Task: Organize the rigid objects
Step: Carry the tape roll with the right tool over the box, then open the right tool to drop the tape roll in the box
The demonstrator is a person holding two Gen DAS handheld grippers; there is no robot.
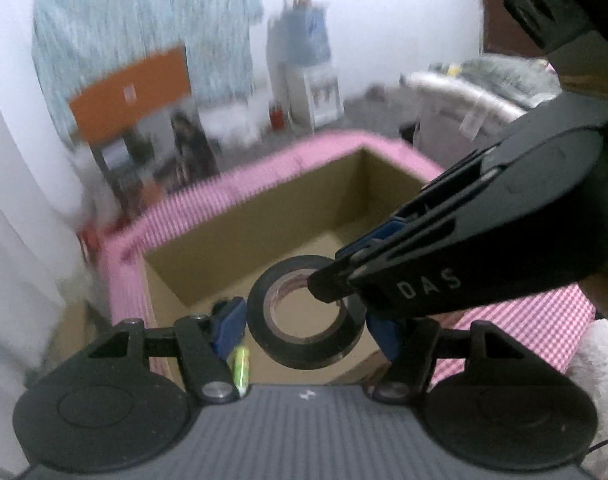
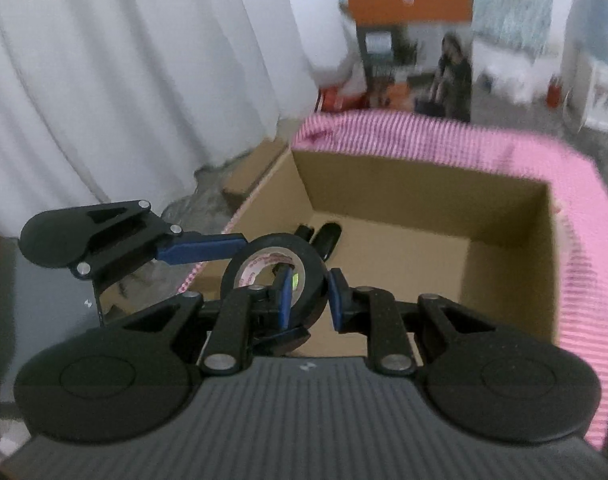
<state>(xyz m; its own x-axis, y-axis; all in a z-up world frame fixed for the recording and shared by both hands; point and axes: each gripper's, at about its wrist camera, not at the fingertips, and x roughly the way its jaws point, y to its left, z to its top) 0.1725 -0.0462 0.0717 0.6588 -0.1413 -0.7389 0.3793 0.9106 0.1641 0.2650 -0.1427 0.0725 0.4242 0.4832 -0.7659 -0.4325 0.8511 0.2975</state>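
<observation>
Tape roll [image 1: 306,316]: glossy black ring, card core; gripped across by left gripper [image 1: 304,322]
Right gripper [image 2: 308,294]: blue pads pinching the roll's wall
Box [image 2: 424,184]: plain brown cardboard, open

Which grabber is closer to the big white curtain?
Left. The left gripper clamps the black tape roll from the side facing the white curtain. The right gripper pinches the roll's wall on the side away from the curtain.

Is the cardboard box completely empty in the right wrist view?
No, a dark object lies on the floor of the cardboard box, behind the tape roll.
</observation>
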